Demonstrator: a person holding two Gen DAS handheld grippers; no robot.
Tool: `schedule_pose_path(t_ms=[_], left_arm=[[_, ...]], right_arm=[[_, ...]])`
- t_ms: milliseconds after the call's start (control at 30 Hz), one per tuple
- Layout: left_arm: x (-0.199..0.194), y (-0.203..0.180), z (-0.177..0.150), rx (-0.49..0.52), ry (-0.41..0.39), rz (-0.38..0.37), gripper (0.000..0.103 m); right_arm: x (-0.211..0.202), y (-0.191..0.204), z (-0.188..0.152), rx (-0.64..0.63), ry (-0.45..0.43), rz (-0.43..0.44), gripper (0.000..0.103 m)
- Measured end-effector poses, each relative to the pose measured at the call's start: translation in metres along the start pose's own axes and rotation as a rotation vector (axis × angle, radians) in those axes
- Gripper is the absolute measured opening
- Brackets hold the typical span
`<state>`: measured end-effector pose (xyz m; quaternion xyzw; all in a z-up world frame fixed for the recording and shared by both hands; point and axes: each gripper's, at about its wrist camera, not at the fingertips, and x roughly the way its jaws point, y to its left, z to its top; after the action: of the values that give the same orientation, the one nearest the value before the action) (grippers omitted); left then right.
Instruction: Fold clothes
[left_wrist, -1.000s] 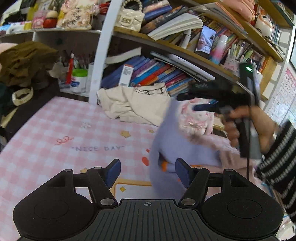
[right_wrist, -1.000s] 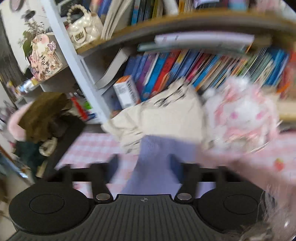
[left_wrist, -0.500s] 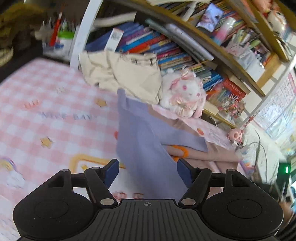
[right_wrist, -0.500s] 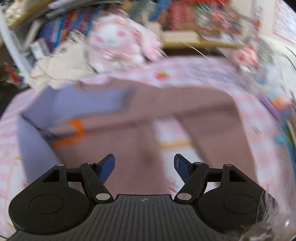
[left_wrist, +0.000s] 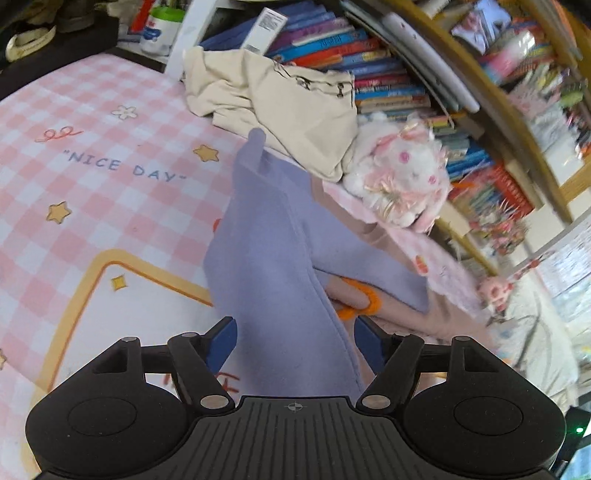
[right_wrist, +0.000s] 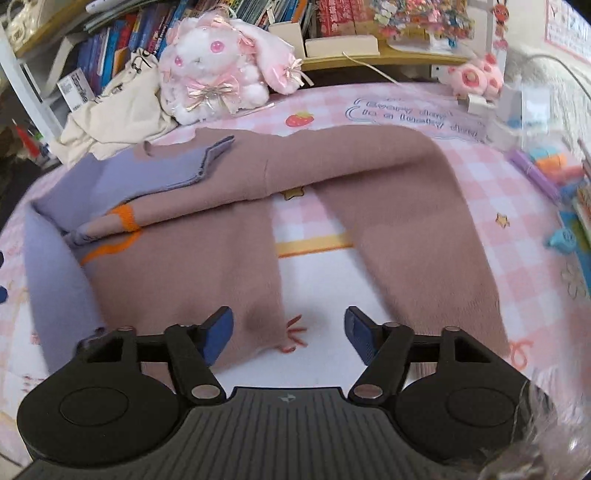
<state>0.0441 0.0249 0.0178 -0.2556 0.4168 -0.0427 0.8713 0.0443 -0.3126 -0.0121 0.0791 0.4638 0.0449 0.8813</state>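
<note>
A mauve and lilac sweater (right_wrist: 229, 206) with orange cuff bands lies spread on the pink checked mat (right_wrist: 524, 236). Its lilac end (left_wrist: 280, 280) is folded up toward the left. One mauve sleeve (right_wrist: 424, 229) stretches to the right, the other, with an orange cuff (right_wrist: 127, 218), lies across the body. My left gripper (left_wrist: 293, 345) is open, its fingers on either side of the lilac fabric. My right gripper (right_wrist: 288, 332) is open and empty above the sweater's bottom edge.
A cream garment (left_wrist: 280, 96) and a white-pink plush rabbit (right_wrist: 214, 70) lie at the back against crowded bookshelves (left_wrist: 369, 48). Small toys and clutter (right_wrist: 554, 173) line the right edge of the mat.
My right gripper let go of the lilac part, swung right and now looks down on the spread sweater. My left gripper moved in over the lilac end.
</note>
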Motion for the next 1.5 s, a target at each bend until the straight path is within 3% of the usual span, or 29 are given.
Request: schedule_pose_path(t_ms=[200, 400, 500, 767, 867, 1100, 1200, 1333, 1400, 1433, 1467, 1500], left_arm=[[0.010, -0.023, 0.006, 0.098, -0.008, 0.078, 0.072], [0.016, -0.015, 0.008, 0.082, -0.014, 0.111, 0.072], [0.014, -0.007, 0.017, 0.095, -0.034, 0.108, 0.072], [0.018, 0.017, 0.055, 0.196, -0.080, 0.079, 0.072], [0.019, 0.025, 0.060, 0.218, -0.079, 0.051, 0.072], [0.042, 0.038, 0.062, 0.250, 0.042, -0.041, 0.071], [0.049, 0.034, 0.069, 0.270, 0.053, -0.114, 0.071], [0.079, 0.021, 0.085, 0.355, 0.078, -0.087, 0.070], [0.103, 0.018, 0.095, 0.382, 0.118, -0.056, 0.065], [0.115, 0.018, 0.100, 0.387, 0.143, -0.056, 0.055], [0.125, 0.020, 0.103, 0.380, 0.173, -0.066, 0.032], [0.133, 0.023, 0.104, 0.367, 0.205, -0.072, 0.022]], right_arm=[[0.015, 0.017, -0.004, -0.147, -0.004, 0.001, 0.049], [0.015, 0.027, -0.010, -0.203, -0.016, 0.076, 0.011], [0.015, 0.034, -0.007, -0.213, 0.001, 0.067, 0.011], [-0.052, 0.058, -0.054, -0.130, 0.054, 0.120, 0.010], [-0.062, 0.073, -0.070, -0.141, 0.079, 0.081, 0.010], [-0.065, 0.090, -0.090, -0.066, 0.091, -0.036, 0.010], [-0.067, 0.092, -0.095, -0.027, 0.072, -0.071, 0.010], [-0.071, 0.096, -0.098, 0.020, 0.038, -0.106, 0.010], [-0.073, 0.097, -0.098, 0.028, 0.032, -0.113, 0.010], [-0.075, 0.097, -0.099, 0.032, 0.030, -0.116, 0.010], [-0.077, 0.096, -0.099, 0.038, 0.033, -0.126, 0.010], [-0.079, 0.094, -0.099, 0.044, 0.038, -0.135, 0.010]])
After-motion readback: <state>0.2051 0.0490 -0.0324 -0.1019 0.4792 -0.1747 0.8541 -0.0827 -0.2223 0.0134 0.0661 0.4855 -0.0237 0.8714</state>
